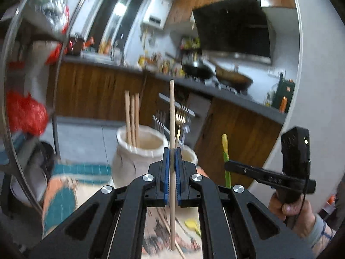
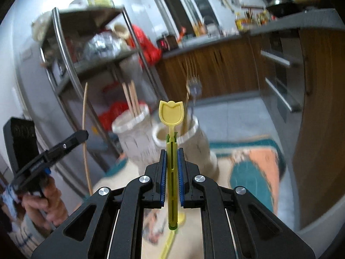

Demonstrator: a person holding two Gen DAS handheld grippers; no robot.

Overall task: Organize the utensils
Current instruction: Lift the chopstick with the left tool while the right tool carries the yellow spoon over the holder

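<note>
Left wrist view. The left gripper had its blue-padded jaws closed on a single wooden chopstick, which stood nearly upright through the jaws, its upper end above them and its lower end hanging below. Beyond it stood two pale holders: the chopstick holder carrying three chopsticks, and just beside it the fork holder, largely hidden behind the jaws, with forks rising from it. At right, the right gripper appeared side-on, carried by the person's right hand, with a yellow-green spoon standing in its jaws. More utensils lay blurred on the patterned cloth below.

Right wrist view. The right gripper was clamped, jaws almost shut, on the slotted handle of the yellow-green spoon, whose tulip-shaped bowl pointed up, in front of the fork holder. The chopstick holder stood to its left. At far left, the left gripper held the wooden chopstick.

Handling, as judged. Both pieces looked light and stiff. The chopstick, thin and smooth, would likely pivot or slip in the pads; a hold near mid-length, as shown, should keep it balanced. The plastic spoon might flex slightly; its flat handle offered the surest purchase.
</note>
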